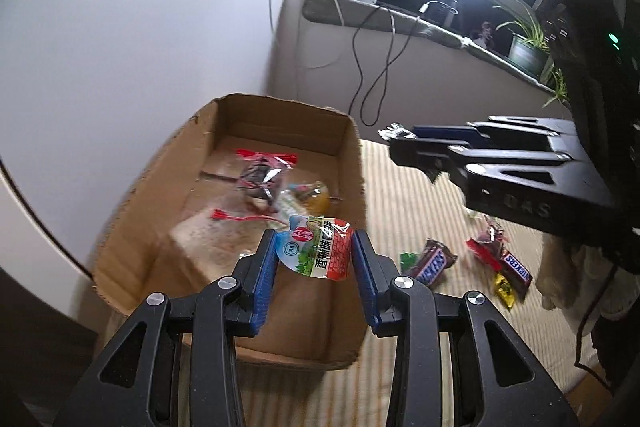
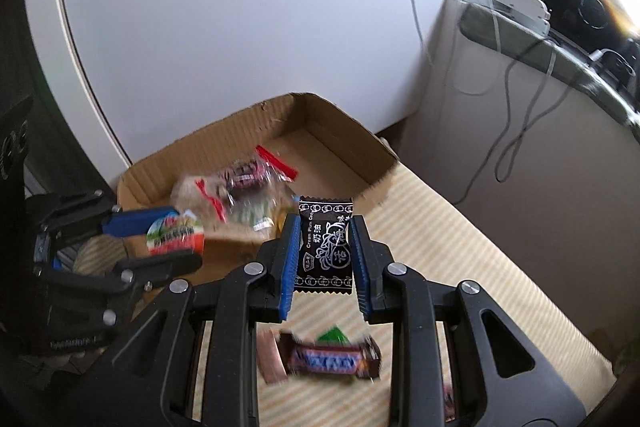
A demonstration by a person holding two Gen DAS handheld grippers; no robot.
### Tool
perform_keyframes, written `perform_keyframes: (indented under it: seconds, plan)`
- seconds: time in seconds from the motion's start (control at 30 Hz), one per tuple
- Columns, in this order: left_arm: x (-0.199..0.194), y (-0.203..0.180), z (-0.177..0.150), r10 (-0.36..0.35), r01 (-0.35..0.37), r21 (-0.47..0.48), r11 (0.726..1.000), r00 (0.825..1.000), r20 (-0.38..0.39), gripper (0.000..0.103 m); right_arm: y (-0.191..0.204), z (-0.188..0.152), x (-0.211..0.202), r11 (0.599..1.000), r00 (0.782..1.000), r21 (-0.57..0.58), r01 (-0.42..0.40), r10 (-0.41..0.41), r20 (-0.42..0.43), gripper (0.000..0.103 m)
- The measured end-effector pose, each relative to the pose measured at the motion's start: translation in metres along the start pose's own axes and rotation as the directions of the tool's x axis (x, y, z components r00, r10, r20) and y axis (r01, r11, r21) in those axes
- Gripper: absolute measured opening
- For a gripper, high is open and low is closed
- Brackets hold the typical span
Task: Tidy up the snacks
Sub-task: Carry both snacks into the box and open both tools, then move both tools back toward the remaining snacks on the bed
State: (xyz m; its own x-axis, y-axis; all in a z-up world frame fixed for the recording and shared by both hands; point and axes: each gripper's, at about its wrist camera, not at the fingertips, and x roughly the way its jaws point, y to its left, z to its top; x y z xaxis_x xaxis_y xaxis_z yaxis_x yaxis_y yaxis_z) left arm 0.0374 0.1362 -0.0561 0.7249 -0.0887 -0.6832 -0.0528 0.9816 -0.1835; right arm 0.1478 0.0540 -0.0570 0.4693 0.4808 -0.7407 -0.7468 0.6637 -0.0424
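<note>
My left gripper (image 1: 314, 245) is shut on a jelly cup (image 1: 318, 251) with a red, green and white lid, held over the near end of the cardboard box (image 1: 352, 155). It also shows in the right wrist view (image 2: 176, 233). My right gripper (image 2: 325, 231) is shut on a black plum candy packet (image 2: 325, 247), held above the striped mat just right of the box (image 2: 340, 119). In the left wrist view the right gripper (image 1: 404, 143) shows only the packet's silver edge. Several wrapped snacks (image 1: 264, 175) lie in the box.
Snickers bars (image 1: 430, 263) (image 1: 516, 267), a green candy (image 1: 408, 259) and a yellow candy (image 1: 505, 289) lie on the striped mat (image 1: 400, 195). A Snickers bar (image 2: 332, 361) lies under my right gripper. A white wall stands behind the box; cables hang from a ledge at right.
</note>
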Motion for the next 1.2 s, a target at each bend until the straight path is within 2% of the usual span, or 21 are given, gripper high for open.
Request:
perform_keyframes:
  seconds: [0.3, 0.57, 0.6, 0.63, 0.67, 0.7, 0.73, 0.83, 1.2]
  plan:
    - [0.007, 0.009, 0.001, 0.016, -0.016, -0.012, 1.0, 1.0, -0.01, 0.036, 0.009, 0.022, 0.035, 0.999, 0.999, -0.026, -0.03, 0.029, -0.028, 0.026]
    - [0.009, 0.011, 0.002, 0.027, -0.027, -0.016, 1.0, 1.0, -0.016, 0.038, 0.014, 0.027, 0.051, 0.998, 0.998, -0.041, -0.046, 0.044, -0.049, 0.026]
    - [0.009, 0.011, 0.002, 0.029, -0.029, -0.014, 0.999, 0.999, -0.016, 0.04, 0.015, 0.027, 0.051, 0.998, 0.998, -0.044, -0.047, 0.045, -0.051, 0.027]
    - [0.009, 0.01, 0.003, 0.034, -0.034, -0.011, 0.999, 0.999, -0.017, 0.044, 0.015, 0.027, 0.052, 0.998, 0.998, -0.047, -0.047, 0.045, -0.052, 0.036]
    - [0.009, 0.009, 0.003, 0.039, -0.039, -0.008, 0.999, 0.999, -0.015, 0.053, 0.016, 0.028, 0.052, 0.998, 0.998, -0.049, -0.045, 0.042, -0.051, 0.043]
    - [0.008, 0.009, 0.003, 0.042, -0.042, -0.008, 0.999, 0.999, -0.011, 0.055, 0.016, 0.028, 0.052, 0.998, 0.998, -0.05, -0.043, 0.04, -0.049, 0.059]
    - [0.007, 0.009, 0.003, 0.043, -0.043, -0.009, 0.999, 0.999, -0.01, 0.055, 0.016, 0.029, 0.05, 0.998, 0.999, -0.051, -0.038, 0.036, -0.04, 0.069]
    - [0.006, 0.009, 0.002, 0.041, -0.042, -0.012, 0.999, 0.999, -0.007, 0.055, 0.015, 0.028, 0.043, 0.998, 0.999, -0.051, -0.027, 0.026, -0.02, 0.076]
    - [-0.003, -0.012, -0.005, -0.002, 0.002, 0.023, 1.0, 1.0, 0.013, 0.055, -0.009, 0.011, 0.001, 1.0, 1.0, -0.021, 0.016, -0.015, 0.007, 0.077]
